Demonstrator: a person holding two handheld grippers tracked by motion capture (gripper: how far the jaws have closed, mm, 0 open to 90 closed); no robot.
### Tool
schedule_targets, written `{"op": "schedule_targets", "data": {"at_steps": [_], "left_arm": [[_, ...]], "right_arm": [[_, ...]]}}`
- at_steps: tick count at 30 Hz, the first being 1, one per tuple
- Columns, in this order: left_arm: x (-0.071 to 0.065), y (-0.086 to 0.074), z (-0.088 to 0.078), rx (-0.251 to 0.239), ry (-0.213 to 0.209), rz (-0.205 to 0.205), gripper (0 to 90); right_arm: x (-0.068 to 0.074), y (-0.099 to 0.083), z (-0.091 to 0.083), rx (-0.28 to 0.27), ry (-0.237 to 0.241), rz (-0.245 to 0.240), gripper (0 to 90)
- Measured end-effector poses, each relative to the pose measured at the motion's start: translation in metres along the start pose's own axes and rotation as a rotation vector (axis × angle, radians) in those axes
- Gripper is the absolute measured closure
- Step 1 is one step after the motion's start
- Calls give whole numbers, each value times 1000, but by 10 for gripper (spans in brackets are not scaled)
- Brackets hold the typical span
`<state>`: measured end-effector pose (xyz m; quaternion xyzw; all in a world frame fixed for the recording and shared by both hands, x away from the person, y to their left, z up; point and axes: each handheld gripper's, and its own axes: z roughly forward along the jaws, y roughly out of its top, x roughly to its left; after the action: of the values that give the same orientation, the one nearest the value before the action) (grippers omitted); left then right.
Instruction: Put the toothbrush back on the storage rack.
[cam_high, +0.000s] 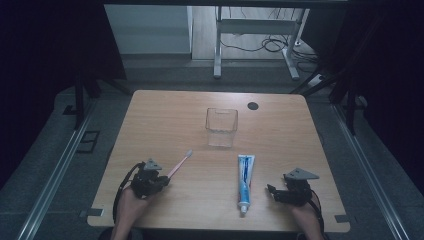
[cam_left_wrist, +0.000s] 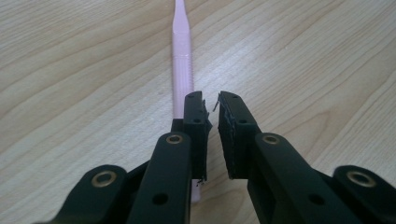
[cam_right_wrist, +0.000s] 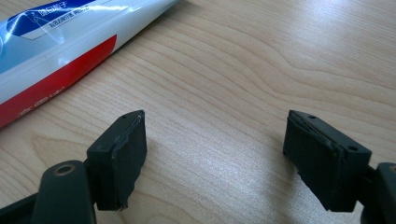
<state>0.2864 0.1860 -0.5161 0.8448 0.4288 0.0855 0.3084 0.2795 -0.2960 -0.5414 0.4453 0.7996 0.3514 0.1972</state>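
- My left claw (cam_left_wrist: 211, 108) sits over the pink toothbrush (cam_left_wrist: 182, 60) handle, jaws nearly shut; I can't tell whether they pinch it, its near end hidden under one jaw.
- My right claw (cam_right_wrist: 215, 140) gapes wide over bare bench (cam_right_wrist: 261, 60).
- Toothpaste tube (cam_right_wrist: 56, 42) lies beside it, cut off at frame edge.

Toothbrush (cam_high: 180, 164) left of toothpaste (cam_high: 245, 182), cup (cam_high: 221, 127) behind both

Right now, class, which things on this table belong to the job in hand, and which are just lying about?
In the job:
- pink toothbrush, under the left tongs, whose jaws are nearly shut
- toothpaste tube, beside the open right tongs
- likely the clear cup

Lying about:
- black round spot on the table top
- white desk frame behind
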Motion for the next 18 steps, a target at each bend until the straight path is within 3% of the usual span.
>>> {"op": "schedule_targets", "data": {"at_steps": [12,18], "left_arm": [[17,30,3,145,-16,18,730],[20,50,13,252,-18,43,713]], "right_arm": [[1,1,1,3,-2,4,203],[1,1,1,3,-2,4,204]]}}
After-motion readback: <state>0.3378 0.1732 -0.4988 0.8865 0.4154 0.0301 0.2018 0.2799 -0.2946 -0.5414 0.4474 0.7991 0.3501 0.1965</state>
